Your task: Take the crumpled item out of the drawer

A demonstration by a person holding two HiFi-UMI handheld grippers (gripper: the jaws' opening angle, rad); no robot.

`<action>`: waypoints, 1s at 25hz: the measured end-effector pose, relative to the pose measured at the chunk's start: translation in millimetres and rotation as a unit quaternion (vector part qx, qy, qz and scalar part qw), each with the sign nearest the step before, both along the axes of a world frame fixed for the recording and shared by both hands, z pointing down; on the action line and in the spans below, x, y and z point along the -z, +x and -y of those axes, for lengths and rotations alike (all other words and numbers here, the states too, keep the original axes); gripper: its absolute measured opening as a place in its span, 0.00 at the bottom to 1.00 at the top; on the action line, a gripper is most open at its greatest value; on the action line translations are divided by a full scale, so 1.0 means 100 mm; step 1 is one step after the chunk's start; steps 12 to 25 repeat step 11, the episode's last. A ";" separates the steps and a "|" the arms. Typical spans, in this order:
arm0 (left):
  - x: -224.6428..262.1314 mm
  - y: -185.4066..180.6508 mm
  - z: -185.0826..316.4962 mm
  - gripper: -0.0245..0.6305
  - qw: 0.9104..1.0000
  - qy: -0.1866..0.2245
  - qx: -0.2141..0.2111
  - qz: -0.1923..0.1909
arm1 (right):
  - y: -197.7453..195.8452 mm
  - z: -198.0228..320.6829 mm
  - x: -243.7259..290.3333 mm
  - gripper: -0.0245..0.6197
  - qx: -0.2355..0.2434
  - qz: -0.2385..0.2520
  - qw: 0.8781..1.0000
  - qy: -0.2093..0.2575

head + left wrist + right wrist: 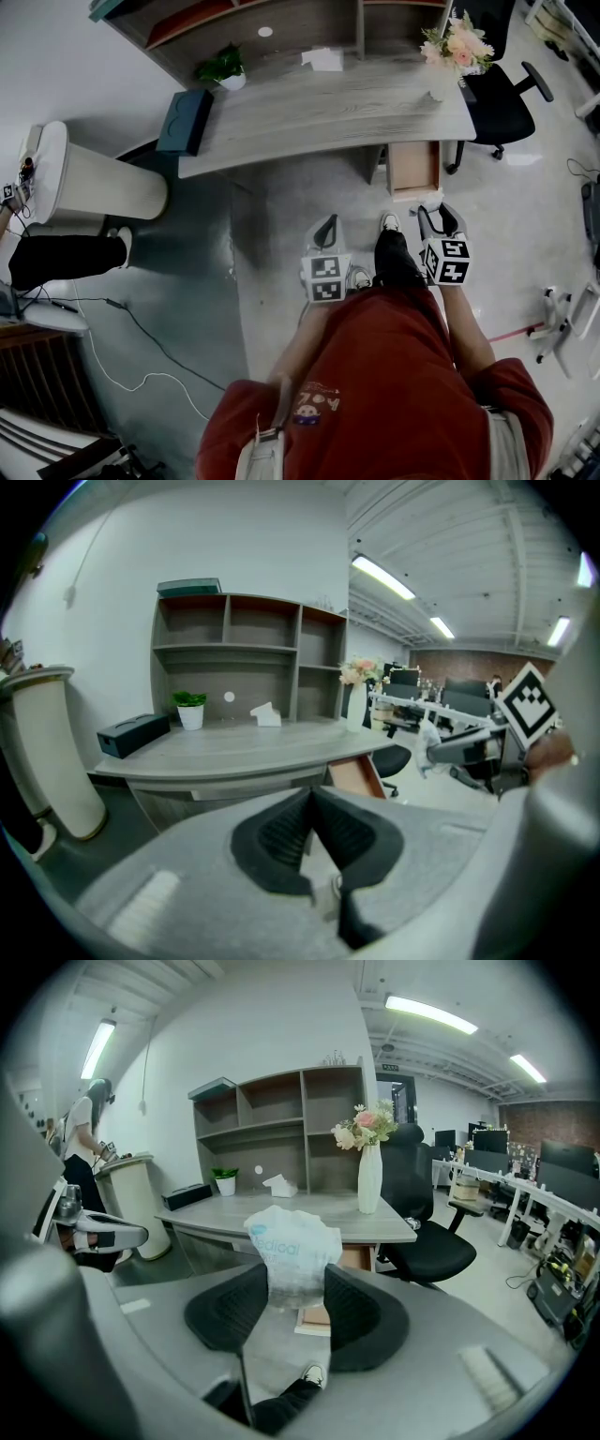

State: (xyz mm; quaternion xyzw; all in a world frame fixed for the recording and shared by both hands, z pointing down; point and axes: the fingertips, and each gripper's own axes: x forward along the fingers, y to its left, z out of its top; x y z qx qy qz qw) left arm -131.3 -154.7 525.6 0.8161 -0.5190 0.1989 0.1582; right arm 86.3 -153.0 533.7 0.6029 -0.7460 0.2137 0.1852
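Observation:
The crumpled item [292,1252] is a wad of clear plastic wrapping with blue print. My right gripper [295,1283] is shut on it, the wad bulging up above the black pads. In the head view it is a small white lump [432,200] at the tip of my right gripper [439,216], just in front of the open wooden drawer [413,169]. The drawer [356,1258] hangs out under the desk's right end. My left gripper [312,794] is shut with nothing in it and is held to the left [325,228], clear of the drawer. It sees the wad [427,750] off to its right.
A grey desk [328,108] with a shelf unit stands ahead. It carries a vase of flowers [457,42], a potted plant [223,67], a tissue [323,59] and a black box [185,120]. A black office chair [497,98] is right, a white bin [98,178] left. My shoes [394,253] are below.

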 end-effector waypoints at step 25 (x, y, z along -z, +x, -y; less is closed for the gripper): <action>0.02 -0.01 0.02 0.04 1.000 -0.003 -0.003 -0.003 | -0.04 0.03 0.00 0.33 0.002 -0.002 1.000 0.000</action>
